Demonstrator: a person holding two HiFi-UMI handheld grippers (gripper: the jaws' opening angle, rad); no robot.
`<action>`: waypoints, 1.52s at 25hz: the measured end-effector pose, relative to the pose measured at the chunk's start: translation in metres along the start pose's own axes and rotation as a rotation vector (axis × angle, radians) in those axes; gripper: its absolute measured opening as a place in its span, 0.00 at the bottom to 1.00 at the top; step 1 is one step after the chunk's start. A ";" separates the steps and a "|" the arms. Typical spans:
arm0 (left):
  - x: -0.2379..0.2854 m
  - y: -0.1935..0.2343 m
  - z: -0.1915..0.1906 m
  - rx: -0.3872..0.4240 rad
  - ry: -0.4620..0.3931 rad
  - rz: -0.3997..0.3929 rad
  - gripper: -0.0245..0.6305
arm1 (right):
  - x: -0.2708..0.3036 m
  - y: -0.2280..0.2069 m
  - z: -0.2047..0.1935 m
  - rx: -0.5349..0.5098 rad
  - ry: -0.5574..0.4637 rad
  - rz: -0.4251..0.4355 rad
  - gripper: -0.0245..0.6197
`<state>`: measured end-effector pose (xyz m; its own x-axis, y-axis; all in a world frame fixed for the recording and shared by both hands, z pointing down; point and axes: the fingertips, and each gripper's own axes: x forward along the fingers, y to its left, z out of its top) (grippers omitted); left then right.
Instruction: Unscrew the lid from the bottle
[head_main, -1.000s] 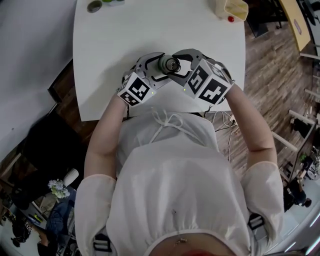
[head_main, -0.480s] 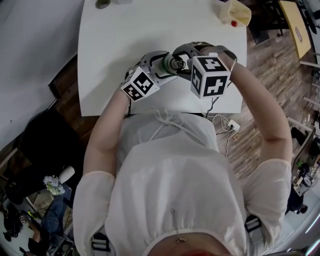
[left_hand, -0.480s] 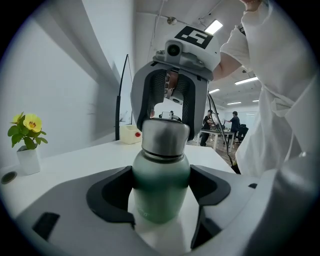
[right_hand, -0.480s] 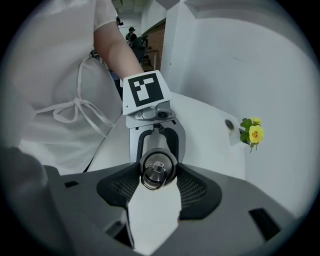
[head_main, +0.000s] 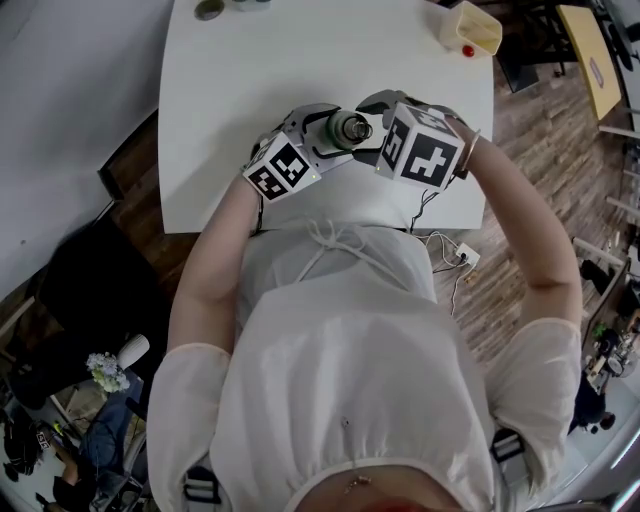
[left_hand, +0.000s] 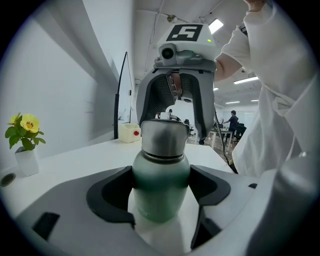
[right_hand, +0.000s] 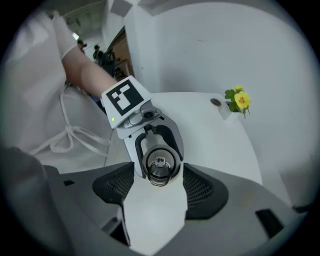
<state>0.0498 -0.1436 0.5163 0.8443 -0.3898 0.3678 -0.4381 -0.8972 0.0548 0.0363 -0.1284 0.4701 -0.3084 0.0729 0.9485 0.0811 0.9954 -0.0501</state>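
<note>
Right claw (right_hand: 159, 174) has just been opening around the steel lid (right_hand: 159, 165), likely regripping; left claw (left_hand: 161, 200) clamps the bottle (left_hand: 161, 185).

The bottle (left_hand: 160, 195) has a matt green body, and its lid (left_hand: 165, 139) is silver-grey metal. The left gripper (left_hand: 161, 175) has a pale grey shell with black pads (left_hand: 112, 192), and its marker cube (head_main: 280, 168) carries black squares on white. The table (head_main: 260, 70) is white. The flower (left_hand: 27, 122) is yellow with green leaves. The floor (head_main: 520, 130) is brown wood.
</note>
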 end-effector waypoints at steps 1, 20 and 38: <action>-0.002 -0.001 -0.001 0.001 0.000 -0.001 0.60 | 0.001 0.002 0.003 0.073 -0.029 0.022 0.55; -0.002 -0.003 0.000 0.003 -0.001 -0.011 0.60 | 0.005 -0.003 0.007 0.348 -0.066 0.057 0.42; -0.001 -0.002 -0.002 -0.002 0.003 -0.009 0.60 | 0.004 0.003 0.007 -0.166 0.036 0.132 0.42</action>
<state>0.0490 -0.1408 0.5173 0.8472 -0.3814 0.3698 -0.4314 -0.9002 0.0597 0.0285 -0.1250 0.4719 -0.2506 0.1964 0.9480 0.2748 0.9534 -0.1249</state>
